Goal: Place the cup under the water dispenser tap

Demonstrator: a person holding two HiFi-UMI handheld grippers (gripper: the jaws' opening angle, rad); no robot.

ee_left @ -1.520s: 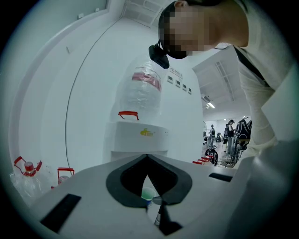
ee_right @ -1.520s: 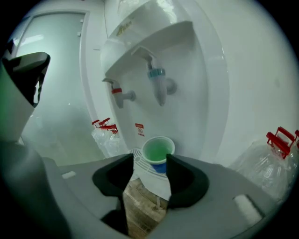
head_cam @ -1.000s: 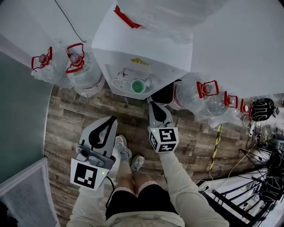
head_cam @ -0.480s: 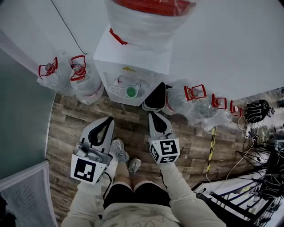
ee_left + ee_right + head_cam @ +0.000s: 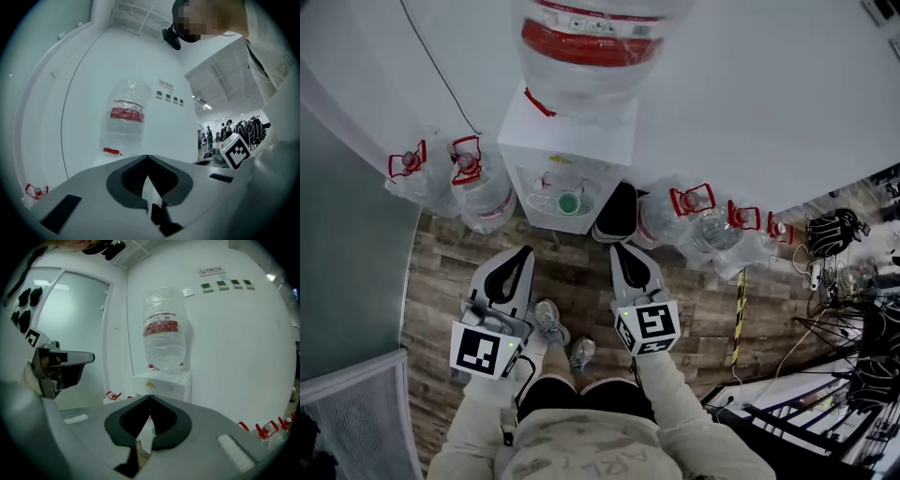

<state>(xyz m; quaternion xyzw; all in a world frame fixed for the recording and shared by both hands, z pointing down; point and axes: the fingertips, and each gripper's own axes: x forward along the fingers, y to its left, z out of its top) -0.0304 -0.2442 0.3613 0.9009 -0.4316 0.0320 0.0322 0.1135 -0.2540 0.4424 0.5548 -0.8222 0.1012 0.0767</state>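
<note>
The green cup (image 5: 569, 202) stands on the drip tray of the white water dispenser (image 5: 572, 150), below its taps, and a big clear bottle (image 5: 586, 42) sits on top. Neither gripper touches the cup. My left gripper (image 5: 526, 251) is shut and empty, held over the wood floor in front of the dispenser. My right gripper (image 5: 617, 247) is shut and empty beside it. In the right gripper view the dispenser (image 5: 161, 383) is ahead, and a bit of the green cup (image 5: 152, 432) shows through the gap behind the shut jaws. The left gripper view looks at the bottle (image 5: 124, 124).
Spare water bottles with red handles lie left (image 5: 478, 173) and right (image 5: 684, 211) of the dispenser. A black bin (image 5: 617, 211) stands against its right side. A yellow-black pole (image 5: 739, 309), cables and metal racks (image 5: 834, 234) are at the right. My feet (image 5: 553, 323) are below the grippers.
Both grippers have risen and drawn back from the dispenser, the right one more. The dispenser now looks smaller and farther. The cup stays on the tray.
</note>
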